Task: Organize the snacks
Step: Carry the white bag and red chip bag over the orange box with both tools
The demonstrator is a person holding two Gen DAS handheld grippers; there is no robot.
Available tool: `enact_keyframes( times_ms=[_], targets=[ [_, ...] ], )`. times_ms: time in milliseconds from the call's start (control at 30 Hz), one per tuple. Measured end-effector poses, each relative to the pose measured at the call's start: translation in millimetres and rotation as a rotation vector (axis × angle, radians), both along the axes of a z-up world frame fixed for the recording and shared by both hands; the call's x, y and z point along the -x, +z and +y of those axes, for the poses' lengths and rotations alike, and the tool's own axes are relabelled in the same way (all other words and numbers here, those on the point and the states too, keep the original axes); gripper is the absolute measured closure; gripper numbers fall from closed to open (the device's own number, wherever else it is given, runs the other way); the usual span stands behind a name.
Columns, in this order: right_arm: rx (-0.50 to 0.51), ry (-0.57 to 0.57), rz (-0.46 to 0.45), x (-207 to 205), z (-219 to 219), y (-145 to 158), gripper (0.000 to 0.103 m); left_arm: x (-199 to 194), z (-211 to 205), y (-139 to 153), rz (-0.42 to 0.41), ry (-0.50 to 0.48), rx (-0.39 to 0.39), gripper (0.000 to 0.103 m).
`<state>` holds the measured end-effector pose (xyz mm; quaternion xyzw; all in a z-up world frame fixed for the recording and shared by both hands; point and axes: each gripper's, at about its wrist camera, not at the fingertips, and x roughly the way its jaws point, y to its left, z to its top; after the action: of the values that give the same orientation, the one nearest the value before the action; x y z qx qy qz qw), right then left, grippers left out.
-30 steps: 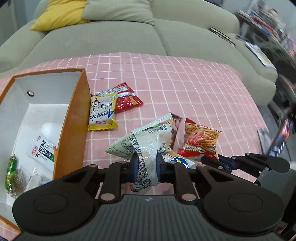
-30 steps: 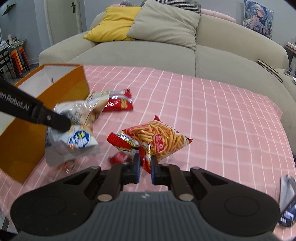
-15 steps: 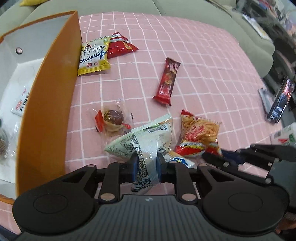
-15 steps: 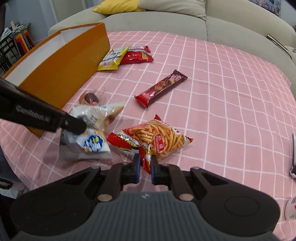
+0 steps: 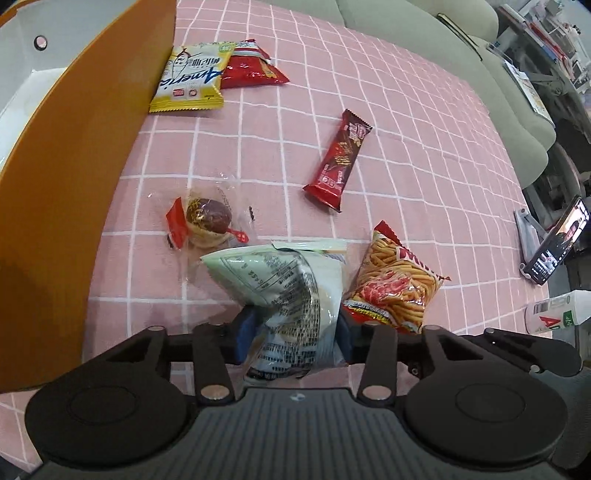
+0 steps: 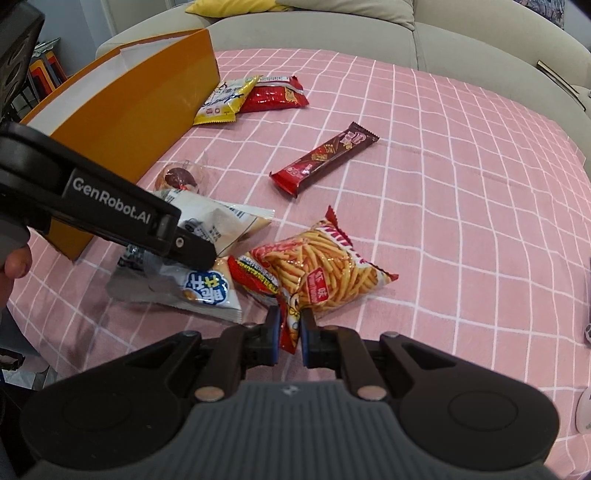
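My left gripper (image 5: 293, 328) has opened; its jaws stand wide around the pale green snack bag (image 5: 291, 284), which lies on the pink checked cloth. That bag also shows in the right wrist view (image 6: 207, 254) under the left finger. My right gripper (image 6: 289, 334) is shut on the corner of the red fries bag (image 6: 317, 269), which rests on the cloth; it shows in the left wrist view too (image 5: 395, 284). The orange box (image 5: 74, 184) stands at the left.
On the cloth lie a red chocolate bar (image 5: 338, 157), a clear-wrapped round cake (image 5: 207, 221), a yellow packet (image 5: 192, 77) and a red packet (image 5: 251, 66). A sofa (image 6: 406, 33) lies behind. A phone on a stand (image 5: 557, 247) is at the right.
Both grippers lowered their bags onto the cloth near the box's front corner. The left jaws opened from pinching the pale bag. The right stayed shut on the fries bag.
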<state>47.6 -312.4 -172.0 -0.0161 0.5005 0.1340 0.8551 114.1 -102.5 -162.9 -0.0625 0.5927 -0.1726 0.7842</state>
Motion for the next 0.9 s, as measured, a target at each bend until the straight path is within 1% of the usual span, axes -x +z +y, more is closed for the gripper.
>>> enact_keyframes(
  times_ms=[33, 100, 167, 233, 333, 433, 667, 800, 900],
  targets=[
    [0.005, 0.004, -0.001, -0.5, 1.0, -0.2, 0.097, 0.4, -0.6, 1.0, -0.007, -0.001, -0.003, 0.061],
    [0.018, 0.009, -0.014, -0.7, 3.2, 1.0, 0.098, 1.2, -2.5, 4.7, -0.021, -0.007, -0.014, 0.065],
    [0.026, 0.005, -0.024, -0.5, 3.6, 4.1, 0.100, 2.5, -2.0, 10.3, -0.034, -0.004, -0.022, 0.066],
    [0.016, -0.010, -0.034, 0.6, 2.3, 9.0, 0.100, 3.4, -0.3, 17.9, -0.048, -0.003, -0.013, 0.067],
    [0.012, -0.019, -0.061, 2.6, 1.9, 19.6, 0.101, 6.6, 2.7, 35.2, -0.090, -0.011, -0.024, 0.067],
    [0.011, -0.016, -0.098, 4.8, 2.4, 34.4, 0.101, 8.7, 7.7, 54.2, -0.118, -0.015, -0.034, 0.067],
    [0.003, -0.002, -0.194, 2.3, 6.8, 75.3, 0.101, 9.8, 30.9, 98.0, -0.200, -0.002, -0.019, 0.067],
    [0.005, 0.053, -0.259, -3.1, 21.0, 102.9, 0.101, 3.9, 53.8, 120.5, -0.236, 0.016, -0.024, 0.067],
    [0.010, 0.106, -0.313, -8.7, 36.8, 122.6, 0.101, -1.6, 71.7, 138.3, -0.277, 0.018, -0.046, 0.067]
  ],
)
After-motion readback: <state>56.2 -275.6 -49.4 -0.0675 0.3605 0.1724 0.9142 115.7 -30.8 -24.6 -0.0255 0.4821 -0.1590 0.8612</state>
